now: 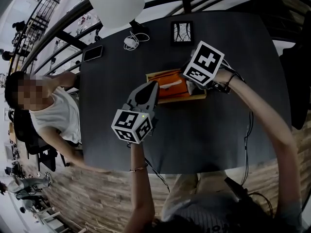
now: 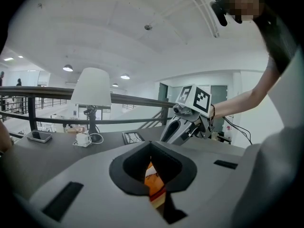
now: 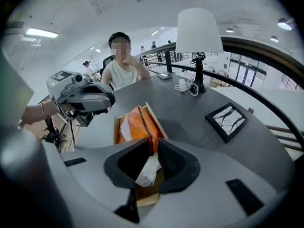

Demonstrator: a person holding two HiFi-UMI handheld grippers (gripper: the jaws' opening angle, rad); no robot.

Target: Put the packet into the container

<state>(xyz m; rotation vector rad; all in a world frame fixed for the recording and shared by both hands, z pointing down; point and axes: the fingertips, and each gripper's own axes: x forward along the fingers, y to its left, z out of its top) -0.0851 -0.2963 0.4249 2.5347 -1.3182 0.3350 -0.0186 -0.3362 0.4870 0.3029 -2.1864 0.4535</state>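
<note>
- The orange plastic packet [image 1: 170, 87] rests inside the shallow rectangular wooden container [image 1: 163, 73], near the centre of the dark table [image 1: 218, 130]. Its long axis runs from 9 to 3 o'clock in the head view.
- Right gripper [image 3: 154, 148]: the jaws are clamped on the packet's crinkled whitish end, at the container's 3 o'clock end.
- Left gripper [image 2: 151, 148]: the jaws are together and grip nothing. The tip sits over the packet at the container's 9 o'clock end.
- Status, as judged: placement is essentially complete, with the packet lying between the container walls.
- Left to do: part the right jaws to release the packet end, then lift both grippers clear.
</note>
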